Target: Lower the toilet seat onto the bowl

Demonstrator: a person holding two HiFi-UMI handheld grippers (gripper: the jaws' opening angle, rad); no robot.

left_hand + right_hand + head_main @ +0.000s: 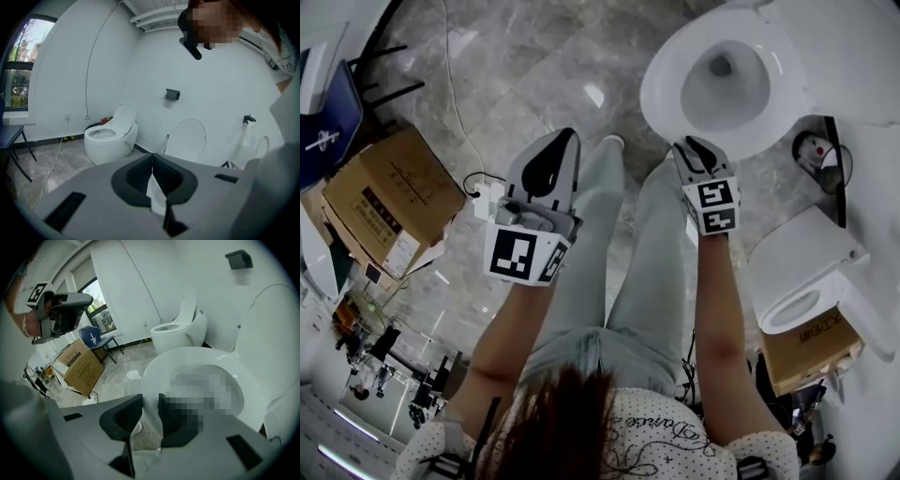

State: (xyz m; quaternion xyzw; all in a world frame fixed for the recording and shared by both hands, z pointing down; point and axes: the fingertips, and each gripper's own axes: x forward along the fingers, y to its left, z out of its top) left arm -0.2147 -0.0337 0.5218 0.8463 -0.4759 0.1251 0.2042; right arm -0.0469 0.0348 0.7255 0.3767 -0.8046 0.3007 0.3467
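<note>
The white toilet (661, 94) stands at the head view's top right. Its seat (159, 364) lies flat around the bowl and its lid (276, 329) stands upright against the wall. My right gripper (696, 150) hovers at the bowl's front edge. In the right gripper view its jaws (150, 399) stand a narrow gap apart with nothing pressed between them; the seat's front rim is just beyond them. My left gripper (558, 141) is held over the floor left of the bowl, apart from the toilet. Its jaws (152, 157) are shut and hold nothing.
A second toilet (110, 138) with its lid up stands further along the wall. A cardboard box (389, 202) and a blue chair (328, 122) are at the left. A loose seat part (811, 281) rests on another box at the right. A cable (455, 103) runs across the marble floor.
</note>
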